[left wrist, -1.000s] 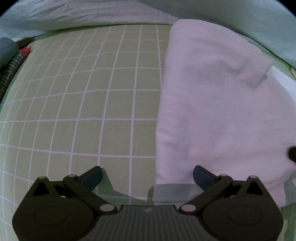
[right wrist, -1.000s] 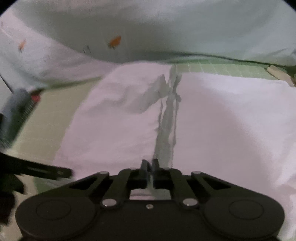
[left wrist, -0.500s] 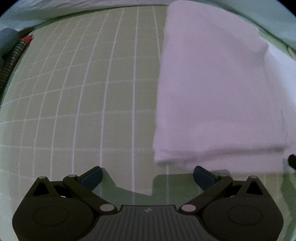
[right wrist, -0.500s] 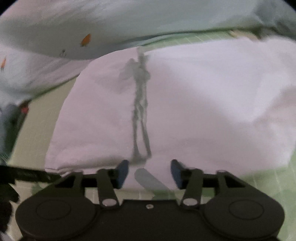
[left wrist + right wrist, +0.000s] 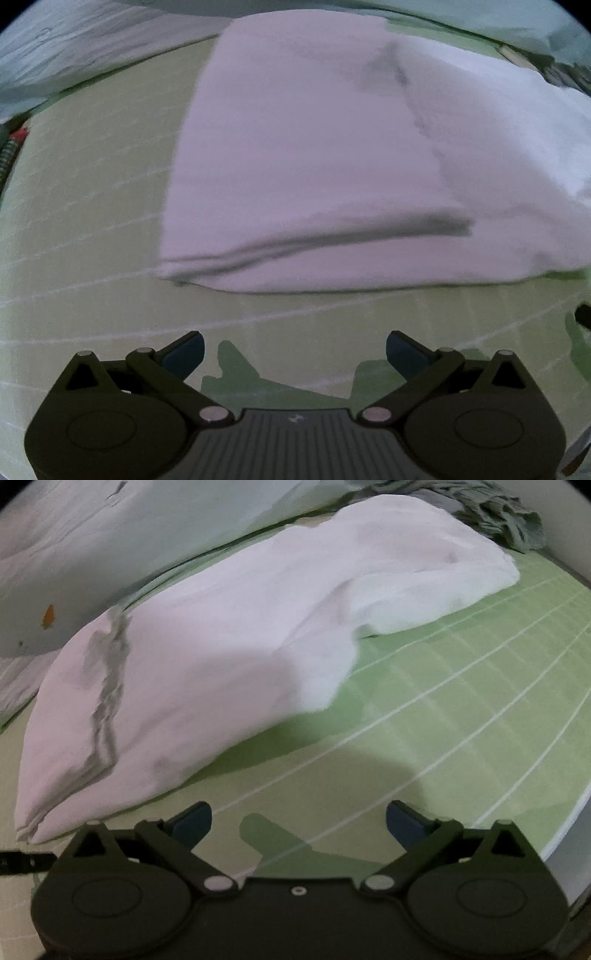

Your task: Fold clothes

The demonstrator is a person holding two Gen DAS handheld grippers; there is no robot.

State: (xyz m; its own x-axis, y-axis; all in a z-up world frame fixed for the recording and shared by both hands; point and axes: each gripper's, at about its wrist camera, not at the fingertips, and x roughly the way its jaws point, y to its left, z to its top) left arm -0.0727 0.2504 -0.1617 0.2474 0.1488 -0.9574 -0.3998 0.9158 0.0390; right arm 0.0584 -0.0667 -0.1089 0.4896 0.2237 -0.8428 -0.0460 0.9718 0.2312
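R gripper (image 5: pixel 298 821) just let go, jaws opening, empty; white garment (image 5: pixel 207 672) lies ahead, fold laid. L gripper (image 5: pixel 294 347) spread, empty.

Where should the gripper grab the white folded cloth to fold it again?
Probably the near layered edge of the white cloth, at its left corner, coming in low from the green mat side. The stacked layers end there in a thin lip, with bare mat in front for the open left gripper.

We see soft, matt white cloth (image 5: pixel 303 155) folded on a smooth green grid-printed mat (image 5: pixel 92 192); matt black plastic gripper (image 5: pixel 299 821).
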